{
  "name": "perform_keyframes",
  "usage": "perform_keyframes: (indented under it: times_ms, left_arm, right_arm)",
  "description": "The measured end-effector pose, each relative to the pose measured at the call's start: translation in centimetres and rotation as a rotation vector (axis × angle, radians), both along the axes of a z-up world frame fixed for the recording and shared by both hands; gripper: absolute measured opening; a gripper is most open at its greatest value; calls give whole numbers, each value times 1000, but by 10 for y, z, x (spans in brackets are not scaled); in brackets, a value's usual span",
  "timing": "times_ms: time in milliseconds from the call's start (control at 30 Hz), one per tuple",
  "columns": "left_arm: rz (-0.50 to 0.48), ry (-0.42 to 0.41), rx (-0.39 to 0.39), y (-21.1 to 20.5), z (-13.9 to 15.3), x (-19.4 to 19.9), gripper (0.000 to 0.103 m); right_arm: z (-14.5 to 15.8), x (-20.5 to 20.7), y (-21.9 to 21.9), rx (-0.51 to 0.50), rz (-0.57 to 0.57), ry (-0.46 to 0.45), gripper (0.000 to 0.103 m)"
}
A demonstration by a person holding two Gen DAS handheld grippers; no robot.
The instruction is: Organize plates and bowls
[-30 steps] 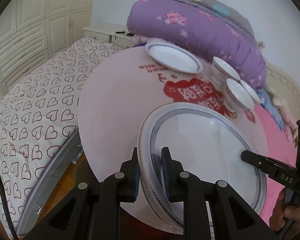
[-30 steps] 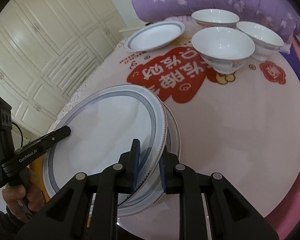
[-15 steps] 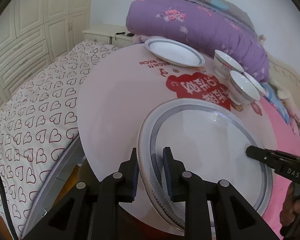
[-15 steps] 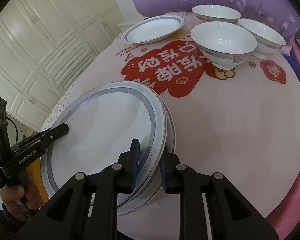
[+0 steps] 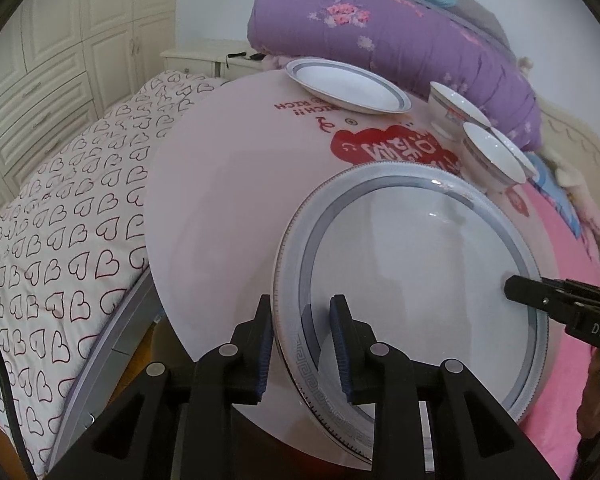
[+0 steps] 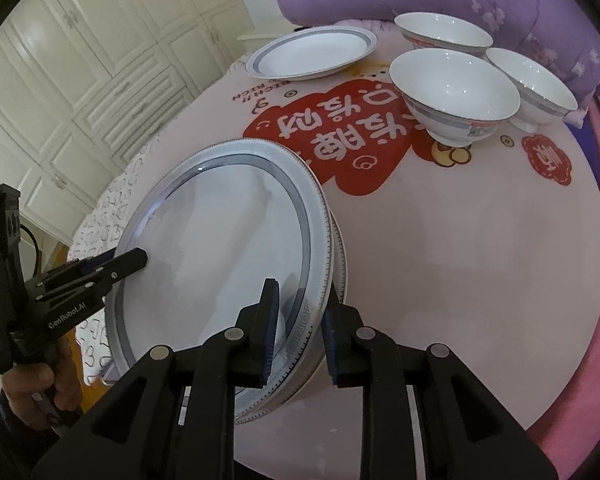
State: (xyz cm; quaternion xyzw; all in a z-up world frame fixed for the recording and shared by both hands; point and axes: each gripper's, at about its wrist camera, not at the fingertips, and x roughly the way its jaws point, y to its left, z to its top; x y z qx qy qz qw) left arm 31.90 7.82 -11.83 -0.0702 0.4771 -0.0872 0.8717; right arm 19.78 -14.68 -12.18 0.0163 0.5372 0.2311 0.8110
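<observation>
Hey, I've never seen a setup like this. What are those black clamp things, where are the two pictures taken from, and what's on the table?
No robot: a person holds a tool with black tongs in each hand, each carrying a camera. One picture looks along the left tongs, the other along the right tongs. On the round table sit a small plate, three bowls and a large plate resting on another plate. Both tongs straddle the large plate's rim and have just been opening.

Both tongs, left (image 5: pixel 302 344) and right (image 6: pixel 300 328), angled downward, jaws just loosening.
</observation>
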Motion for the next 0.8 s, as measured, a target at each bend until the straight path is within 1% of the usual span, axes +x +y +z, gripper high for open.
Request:
perform_keyframes:
  times_ms: [100,133,200,233,300,367,400,433,467,500,533,567,633,800]
  left_arm:
    - [-3,-3,9,-1,0,0,24]
    - [-5,-3,12,-1,-1,0,24]
    - [-9,-9,11,-2,0,-1,27]
    - [-9,-11,21,-3,1,-2,25]
    - [-11,-12,31,-5,0,-2,25]
    - [-13,-3,29,-5,-1,-1,27]
    - [-13,0,34,-5,-1,0,29]
    - [-11,-1,44,-6,0,0,40]
    - [-10,-3,48,-6,0,0,60]
    - [-6,-8,50,-5,2,0,71]
    - [7,-25,54,-3,5,-1,87]
    - [15,-40,57,-2,8,-1,96]
    - [16,-57,60,-2,13,-3,102]
    - [33,-52,48,2,21,2,102]
  right_arm:
    - [1,0,2,-35,9,-20,24]
    - [3,-1,2,-55,8,-32,28]
    - [5,0,2,-87,3,-52,35]
    - [5,0,1,-86,6,-54,35]
    - [7,0,1,-80,14,-53,36]
    - [7,0,1,-85,16,-56,39]
    - [8,0,1,-85,12,-57,46]
    - [8,1,0,-84,4,-60,62]
    - [9,1,-3,-78,-9,-67,72]
    - [10,2,-5,-65,-21,-76,86]
    - [10,3,-6,-55,-26,-80,91]
    - [11,4,-9,-37,-34,-78,93]
    - [11,8,-15,2,-55,-69,103]
    - [14,16,-26,57,-99,-68,103]
